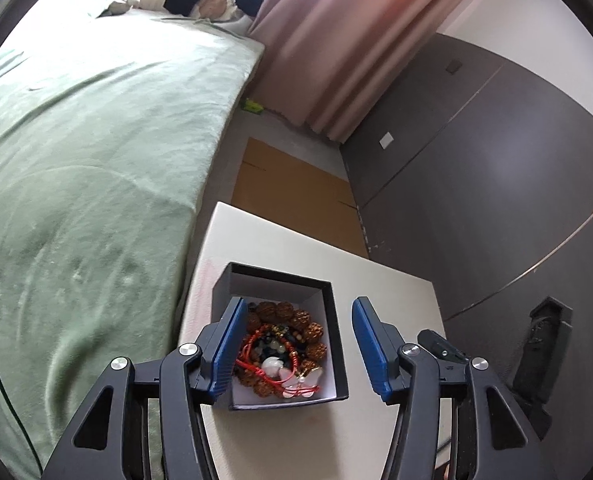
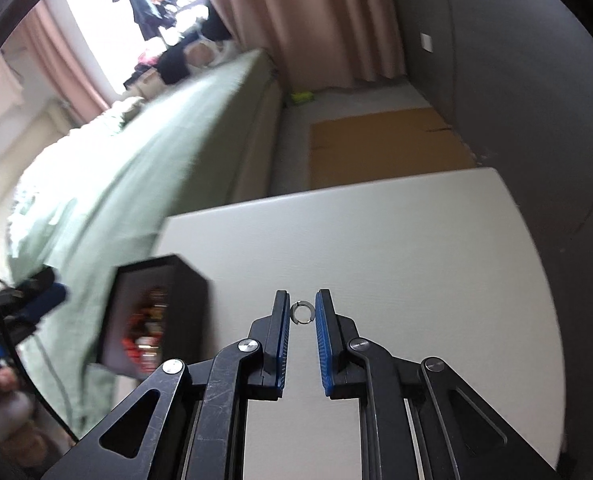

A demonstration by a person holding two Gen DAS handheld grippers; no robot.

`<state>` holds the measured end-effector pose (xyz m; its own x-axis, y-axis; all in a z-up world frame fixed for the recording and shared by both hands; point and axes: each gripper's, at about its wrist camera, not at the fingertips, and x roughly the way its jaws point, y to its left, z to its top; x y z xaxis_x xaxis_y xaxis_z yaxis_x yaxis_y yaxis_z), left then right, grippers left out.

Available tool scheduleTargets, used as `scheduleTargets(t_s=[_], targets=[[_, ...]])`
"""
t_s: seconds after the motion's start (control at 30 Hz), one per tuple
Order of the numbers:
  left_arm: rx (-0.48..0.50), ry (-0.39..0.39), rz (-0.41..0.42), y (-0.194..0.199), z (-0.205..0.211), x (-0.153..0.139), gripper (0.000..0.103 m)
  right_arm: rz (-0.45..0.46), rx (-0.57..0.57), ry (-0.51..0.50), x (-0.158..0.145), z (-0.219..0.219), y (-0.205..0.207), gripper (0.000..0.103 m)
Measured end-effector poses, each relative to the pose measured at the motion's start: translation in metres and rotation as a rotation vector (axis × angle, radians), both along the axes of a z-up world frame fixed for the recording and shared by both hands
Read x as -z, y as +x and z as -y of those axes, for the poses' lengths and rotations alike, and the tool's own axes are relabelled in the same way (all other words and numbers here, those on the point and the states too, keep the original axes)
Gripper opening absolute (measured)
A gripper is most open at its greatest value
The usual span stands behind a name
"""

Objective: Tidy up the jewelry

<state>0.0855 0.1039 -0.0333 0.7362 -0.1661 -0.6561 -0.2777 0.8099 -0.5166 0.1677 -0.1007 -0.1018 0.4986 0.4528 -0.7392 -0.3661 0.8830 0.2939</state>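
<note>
A black jewelry box (image 1: 338, 344) with a white lining sits on the white table (image 1: 280, 248). It holds brown bead bracelets (image 1: 304, 326), red cord pieces and a white butterfly pendant (image 1: 302, 384). My left gripper (image 1: 294, 338) is open, with its fingers on either side of the box just above it. In the right wrist view my right gripper (image 2: 301, 312) is shut on a small silver ring (image 2: 302, 312) pinched between its fingertips above the table (image 2: 376, 240). The box (image 2: 192, 292) shows blurred at the left.
A bed with a green blanket (image 1: 76, 160) runs along the table's left side. Flat brown cardboard (image 1: 292, 192) lies on the floor beyond the table. Pink curtains (image 1: 336, 40) and a dark grey wardrobe (image 1: 496, 160) stand behind and to the right.
</note>
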Motion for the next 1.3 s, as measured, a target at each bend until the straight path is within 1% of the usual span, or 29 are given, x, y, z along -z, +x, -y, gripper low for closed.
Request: scheduleTargets(t_s=[0.1,0.2,0.4,0.5,0.63,0.7,0.73,0.77,0.8,0.9,0.97,1.07,1.1,1.17,1.23,1.27,1.3], targets=[[-0.037,-0.010,-0.002,-0.006,-0.010,-0.002,0.056,0.002,-0.032,0.060,-0.008,-0.010,-0.005,0.015],[-0.066,-0.052,0.017,-0.013,-0.022,-0.005,0.056,-0.009,-0.056,0.122,-0.011,-0.023,-0.010,0.015],[-0.114,-0.067,0.031,-0.023,-0.041,-0.012,0.056,0.015,-0.132,0.100,-0.019,-0.059,-0.022,0.015],[-0.128,-0.088,0.034,-0.027,-0.048,-0.011,0.059,0.018,-0.165,0.116,-0.023,-0.074,-0.024,0.015],[-0.139,-0.099,0.034,-0.031,-0.056,-0.012,0.059,0.025,-0.189,0.131,-0.028,-0.092,-0.023,0.015],[-0.150,-0.102,0.037,-0.035,-0.061,-0.013,0.059,0.062,-0.202,0.148,-0.032,-0.100,-0.024,0.016],[-0.155,-0.105,0.037,-0.036,-0.062,-0.013,0.059,0.070,-0.200,0.140,-0.033,-0.102,-0.024,0.021],[-0.159,-0.108,0.036,-0.037,-0.062,-0.013,0.060,0.058,-0.200,0.127,-0.032,-0.104,-0.023,0.045],[-0.157,-0.109,0.033,-0.038,-0.062,-0.013,0.060,0.037,-0.194,0.121,-0.031,-0.103,-0.021,0.060],[-0.149,-0.107,0.026,-0.039,-0.054,-0.014,0.060,0.038,-0.146,0.140,-0.031,-0.085,-0.026,0.061],[-0.129,-0.083,0.018,-0.039,-0.046,-0.016,0.061,0.033,-0.139,0.151,-0.032,-0.074,-0.030,0.061],[-0.111,-0.043,0.009,-0.040,-0.033,-0.019,0.061,0.035,-0.105,0.138,-0.032,-0.052,-0.036,0.061],[-0.107,-0.037,0.010,-0.041,-0.030,-0.020,0.063,0.031,-0.096,0.138,-0.033,-0.047,-0.037,0.061],[-0.094,-0.016,0.014,-0.042,-0.020,-0.023,0.070,0.027,-0.077,0.139,-0.037,-0.033,-0.040,0.061],[-0.079,0.018,0.019,-0.043,-0.009,-0.026,0.078,0.044,-0.064,0.138,-0.045,-0.020,-0.046,0.061],[-0.073,0.030,0.020,-0.043,-0.005,-0.027,0.080,0.058,-0.053,0.136,-0.050,-0.013,-0.049,0.062],[-0.065,0.046,0.024,-0.043,0.001,-0.029,0.082,0.066,-0.042,0.133,-0.054,-0.009,-0.052,0.068]])
